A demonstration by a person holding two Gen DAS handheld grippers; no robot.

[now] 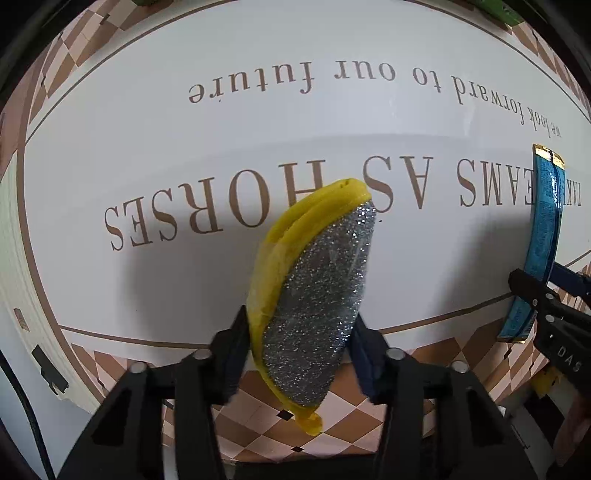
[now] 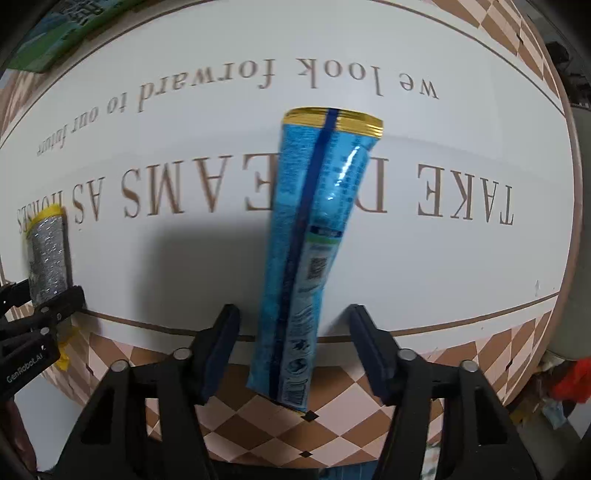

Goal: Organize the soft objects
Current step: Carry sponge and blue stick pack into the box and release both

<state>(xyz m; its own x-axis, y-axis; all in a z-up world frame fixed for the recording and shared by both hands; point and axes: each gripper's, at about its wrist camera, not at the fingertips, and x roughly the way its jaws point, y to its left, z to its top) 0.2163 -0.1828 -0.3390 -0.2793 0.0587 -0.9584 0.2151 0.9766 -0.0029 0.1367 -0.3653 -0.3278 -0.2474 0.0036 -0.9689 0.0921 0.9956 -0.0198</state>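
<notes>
A yellow sponge with a glittery silver scouring face (image 1: 314, 295) stands on edge between the fingers of my left gripper (image 1: 299, 354), which is shut on it. It also shows at the left of the right wrist view (image 2: 48, 254). A long blue snack packet with a gold end (image 2: 314, 251) lies between the fingers of my right gripper (image 2: 291, 347), whose jaws stand wide apart with gaps on both sides of it. The packet shows in the left wrist view (image 1: 543, 236) at the far right, by the right gripper's fingers (image 1: 532, 291).
Everything rests on a white tablecloth (image 1: 221, 147) with brown lettering and a brown and pink diamond border (image 2: 369, 398). A green packet (image 2: 62, 33) lies at the far left corner. Red and blue items (image 2: 569, 384) sit off the table's right edge.
</notes>
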